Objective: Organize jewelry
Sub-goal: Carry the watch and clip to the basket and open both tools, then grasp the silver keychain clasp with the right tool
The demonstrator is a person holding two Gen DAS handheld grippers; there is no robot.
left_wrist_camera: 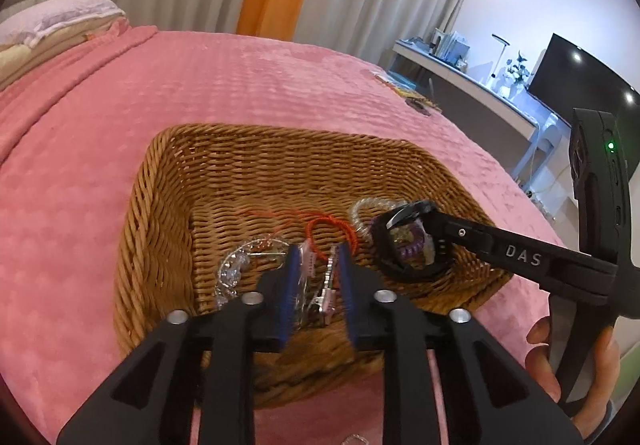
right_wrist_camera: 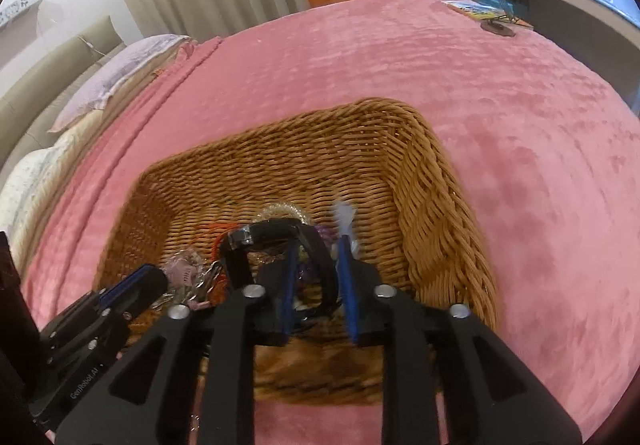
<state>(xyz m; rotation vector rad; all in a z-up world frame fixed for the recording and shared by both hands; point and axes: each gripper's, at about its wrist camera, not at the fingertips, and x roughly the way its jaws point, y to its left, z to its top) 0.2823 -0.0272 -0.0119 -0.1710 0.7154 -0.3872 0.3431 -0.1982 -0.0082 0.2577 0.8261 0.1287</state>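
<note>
One wicker basket (left_wrist_camera: pixel 256 165) is seen on one bed (left_wrist_camera: pixel 120 105); one red cord bracelet (left_wrist_camera: pixel 332 231), one black watch (left_wrist_camera: pixel 404 245) and two tools are counted.

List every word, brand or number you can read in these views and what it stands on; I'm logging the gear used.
"DAS": white letters on the black finger of the right gripper, seen in the left wrist view.
"GenRobot.AI": small pale lettering on the body of the left gripper, seen in the right wrist view.
The booklets at the bed's far corner: print too small to read.
</note>
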